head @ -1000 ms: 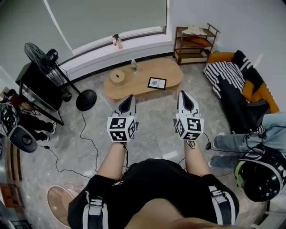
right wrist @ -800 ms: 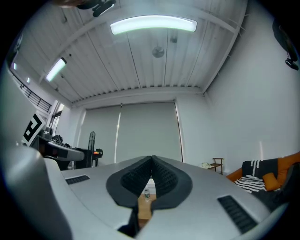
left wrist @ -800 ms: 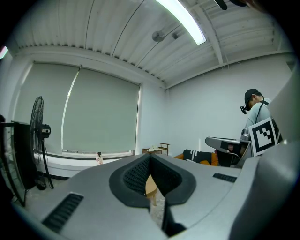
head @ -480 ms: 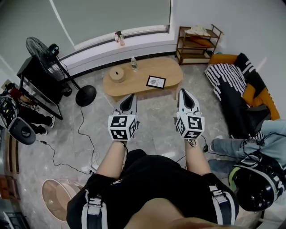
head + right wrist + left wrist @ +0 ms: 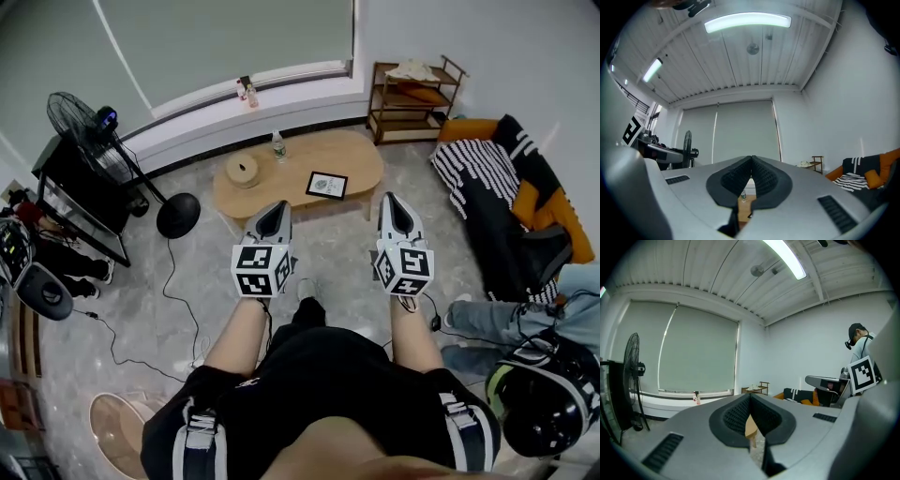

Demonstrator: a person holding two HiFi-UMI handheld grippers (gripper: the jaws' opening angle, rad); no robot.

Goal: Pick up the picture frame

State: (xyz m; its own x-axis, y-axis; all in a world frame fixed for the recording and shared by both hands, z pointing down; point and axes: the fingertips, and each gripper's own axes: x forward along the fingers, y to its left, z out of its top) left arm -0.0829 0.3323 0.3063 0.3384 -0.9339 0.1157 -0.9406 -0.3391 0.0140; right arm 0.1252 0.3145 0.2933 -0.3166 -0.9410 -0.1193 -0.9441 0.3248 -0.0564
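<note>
On the oval wooden counter (image 5: 281,173) the black-rimmed picture frame (image 5: 326,185) lies untouched. The left hand-held gripper (image 5: 277,208) and right hand-held gripper (image 5: 391,202), both closed and empty, have edged nearer but remain short.

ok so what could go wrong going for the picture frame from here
1. The left gripper and right gripper are both shut. Unless the jaws open first, they would probably shove the picture frame rather than grip it.
2. The frame lies flat on the table, close to its near edge. A jaw may not get under it and could slide it off.
3. Overreaching might knock the bottle standing behind it.
</note>
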